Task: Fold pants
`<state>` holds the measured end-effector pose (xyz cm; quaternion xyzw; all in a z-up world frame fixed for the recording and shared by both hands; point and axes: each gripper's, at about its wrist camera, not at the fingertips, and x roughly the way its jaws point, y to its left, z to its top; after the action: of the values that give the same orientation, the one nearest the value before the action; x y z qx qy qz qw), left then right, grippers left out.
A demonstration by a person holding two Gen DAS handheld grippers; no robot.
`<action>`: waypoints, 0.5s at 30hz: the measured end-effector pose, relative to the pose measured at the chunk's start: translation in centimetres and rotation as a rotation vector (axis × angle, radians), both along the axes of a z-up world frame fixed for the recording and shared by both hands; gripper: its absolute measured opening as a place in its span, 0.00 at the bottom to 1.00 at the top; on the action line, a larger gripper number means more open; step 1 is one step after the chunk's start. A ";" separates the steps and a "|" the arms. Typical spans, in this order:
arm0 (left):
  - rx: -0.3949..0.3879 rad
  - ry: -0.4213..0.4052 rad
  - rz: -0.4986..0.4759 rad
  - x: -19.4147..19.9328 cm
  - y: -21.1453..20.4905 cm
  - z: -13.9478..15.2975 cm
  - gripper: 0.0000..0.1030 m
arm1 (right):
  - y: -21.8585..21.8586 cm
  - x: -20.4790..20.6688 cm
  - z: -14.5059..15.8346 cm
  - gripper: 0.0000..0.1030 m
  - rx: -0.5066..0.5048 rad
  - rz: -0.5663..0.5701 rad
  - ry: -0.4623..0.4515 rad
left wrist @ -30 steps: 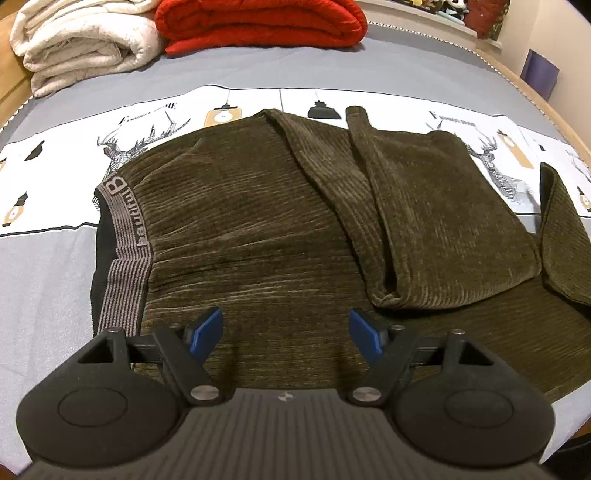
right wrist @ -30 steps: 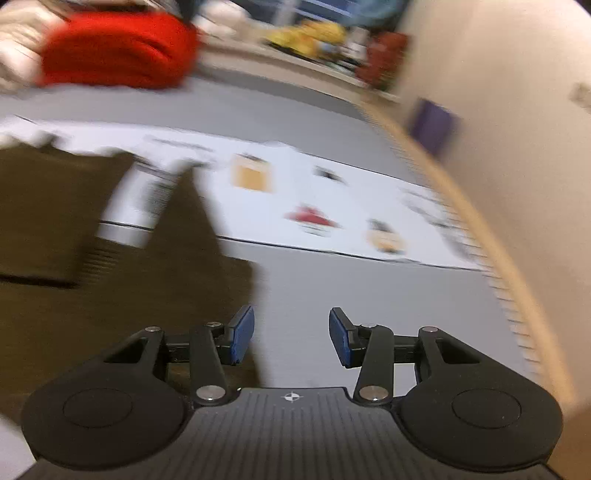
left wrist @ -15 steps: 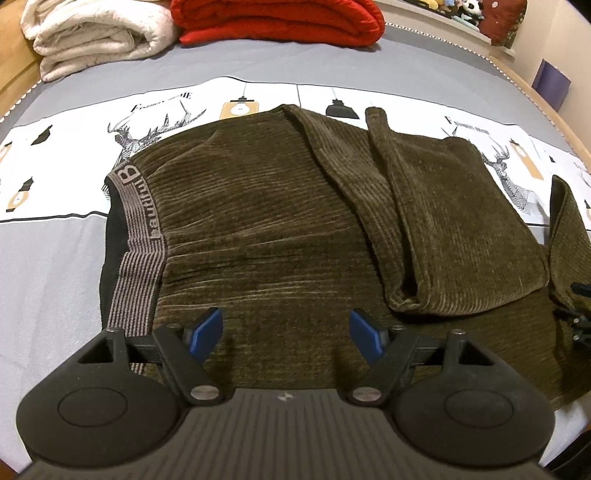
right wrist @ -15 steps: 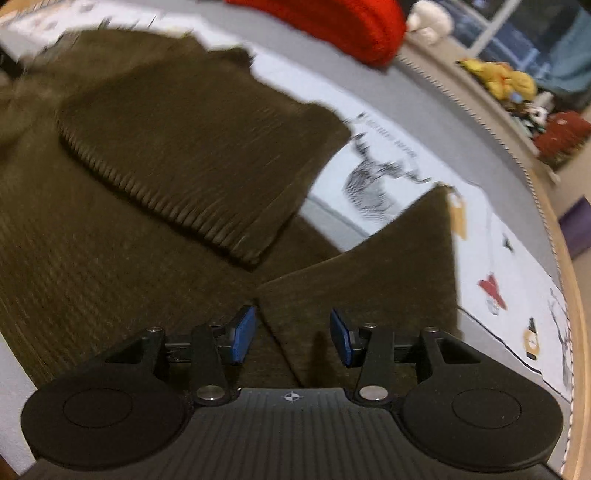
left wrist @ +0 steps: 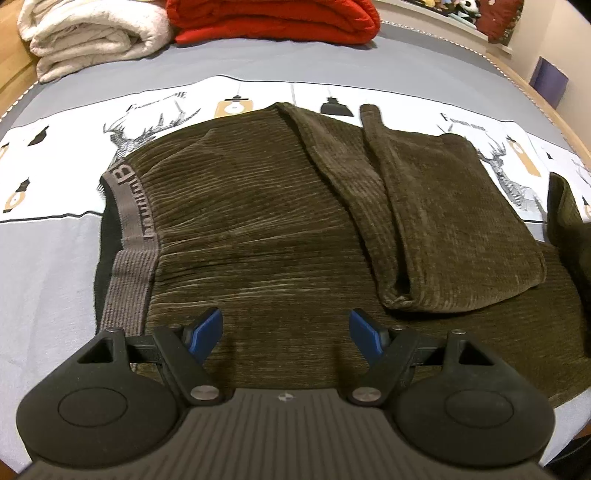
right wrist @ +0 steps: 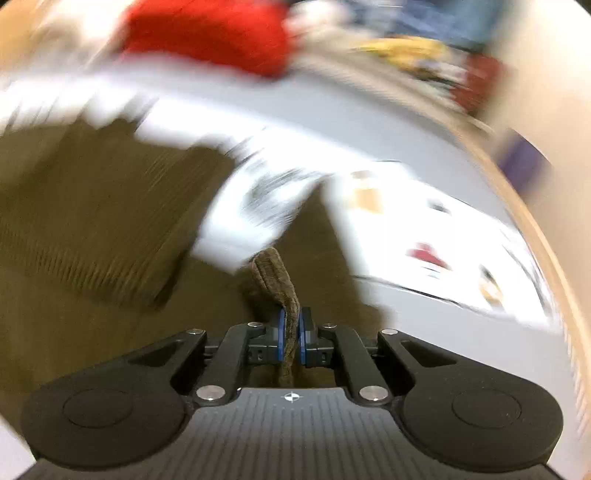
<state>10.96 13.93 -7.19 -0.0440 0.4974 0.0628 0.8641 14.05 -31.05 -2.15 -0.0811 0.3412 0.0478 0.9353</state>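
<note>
Nearest, my left gripper (left wrist: 286,332): jaws standing wide apart with nothing between them, hovering over the near edge of the pants (left wrist: 258,229).

My right gripper (right wrist: 290,338): its jaws have just been closing and now pinch a narrow fold of the pants' brown corduroy (right wrist: 280,280), the fabric rising upright between the blue pads (right wrist: 281,338). The rest of the right wrist view is heavily smeared by motion.

The pants: olive-brown ribbed corduroy, lying flat on the bed (left wrist: 48,266) directly ahead of my left gripper. Grey elastic waistband (left wrist: 129,229) with lettering at the left end, black lining showing just beside it. One leg (left wrist: 443,229) is folded back over the main body, its cuff end toward me. At the right margin of the left wrist view a raised piece of the same cloth (left wrist: 565,210) stands up from the bed.

The bed: grey cover with a white printed band (left wrist: 155,110) of deer and lamp motifs running under the pants' far edge.

Farthest: a folded cream blanket (left wrist: 92,33) at the left and a folded red blanket (left wrist: 273,18) just beside it.
</note>
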 end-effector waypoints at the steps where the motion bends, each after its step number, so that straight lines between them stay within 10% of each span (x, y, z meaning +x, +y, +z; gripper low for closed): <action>1: 0.003 -0.001 -0.008 0.1 -0.3 0.0 0.78 | -2.5 -0.3 0.8 0.07 0.054 -0.094 -0.034; 6: 0.008 -0.006 -0.044 0.3 -1.8 0.0 0.78 | -15.0 -2.2 0.0 0.07 0.177 -0.533 0.008; 15: 0.014 0.000 -0.062 1.0 -3.2 -0.3 0.78 | -22.8 -4.0 -4.5 0.06 0.163 -0.784 0.200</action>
<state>11.94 10.68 -7.51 -0.0227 0.4979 0.0393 0.8661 10.04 -53.81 -6.61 0.1342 0.4305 -0.2777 0.8482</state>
